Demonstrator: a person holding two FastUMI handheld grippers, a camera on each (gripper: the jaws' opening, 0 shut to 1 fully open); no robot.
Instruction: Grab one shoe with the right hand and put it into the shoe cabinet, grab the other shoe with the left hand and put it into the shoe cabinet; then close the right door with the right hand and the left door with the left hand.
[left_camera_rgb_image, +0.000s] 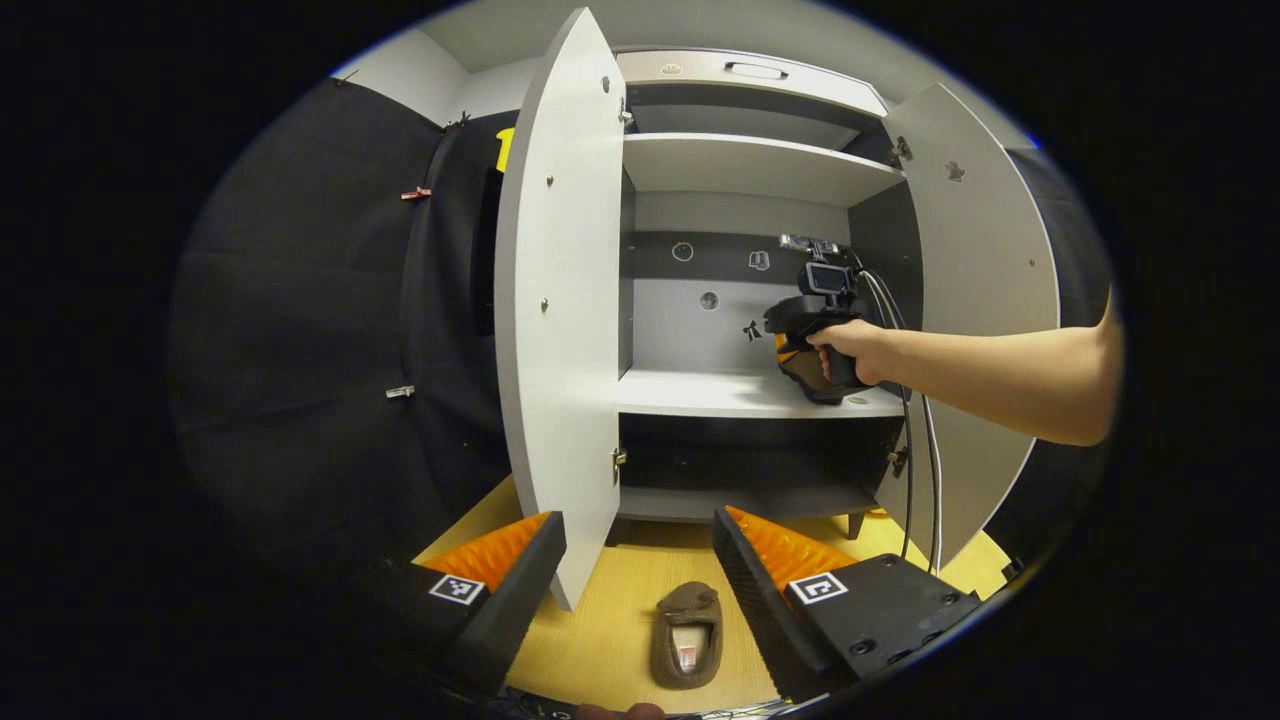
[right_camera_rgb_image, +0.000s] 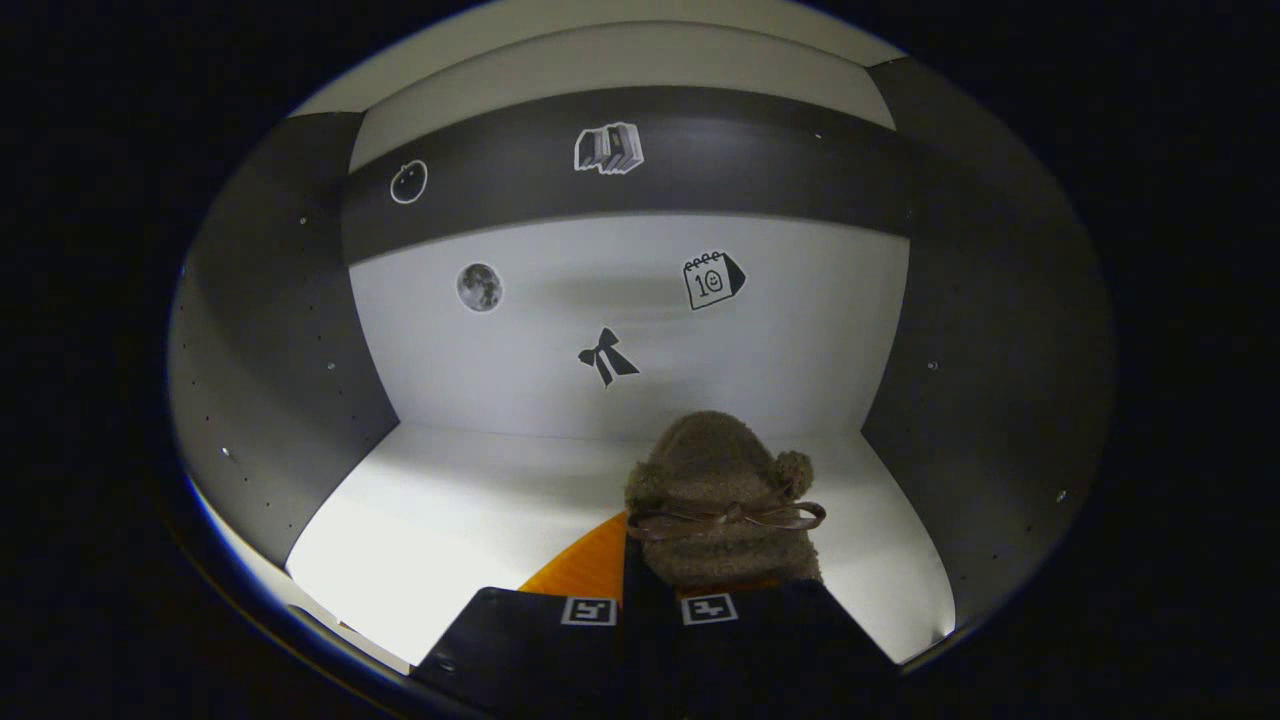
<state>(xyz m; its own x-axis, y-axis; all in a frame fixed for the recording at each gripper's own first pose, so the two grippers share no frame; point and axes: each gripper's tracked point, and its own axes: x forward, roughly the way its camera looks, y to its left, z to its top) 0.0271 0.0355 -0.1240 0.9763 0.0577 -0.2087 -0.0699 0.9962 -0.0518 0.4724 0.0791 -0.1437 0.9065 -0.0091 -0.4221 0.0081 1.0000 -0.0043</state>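
Note:
A brown fuzzy slipper (right_camera_rgb_image: 718, 500) with a ribbon bow is held in my right gripper (right_camera_rgb_image: 650, 548), which is shut on its heel end. It hangs just above the white middle shelf (right_camera_rgb_image: 470, 510) inside the shoe cabinet. In the left gripper view, a hand holds that right gripper (left_camera_rgb_image: 812, 352) in the cabinet's middle compartment, at the right side. The other slipper (left_camera_rgb_image: 688, 635) lies on the wooden floor in front of the cabinet, opening up. My left gripper (left_camera_rgb_image: 638, 520) is open above it, with nothing between its fingers.
Both cabinet doors stand open: the left door (left_camera_rgb_image: 560, 300) close in front of my left gripper, the right door (left_camera_rgb_image: 975, 300) behind the person's forearm (left_camera_rgb_image: 1000, 375). Cables (left_camera_rgb_image: 920, 470) hang down from the right gripper. Upper shelf (left_camera_rgb_image: 750, 165) is bare.

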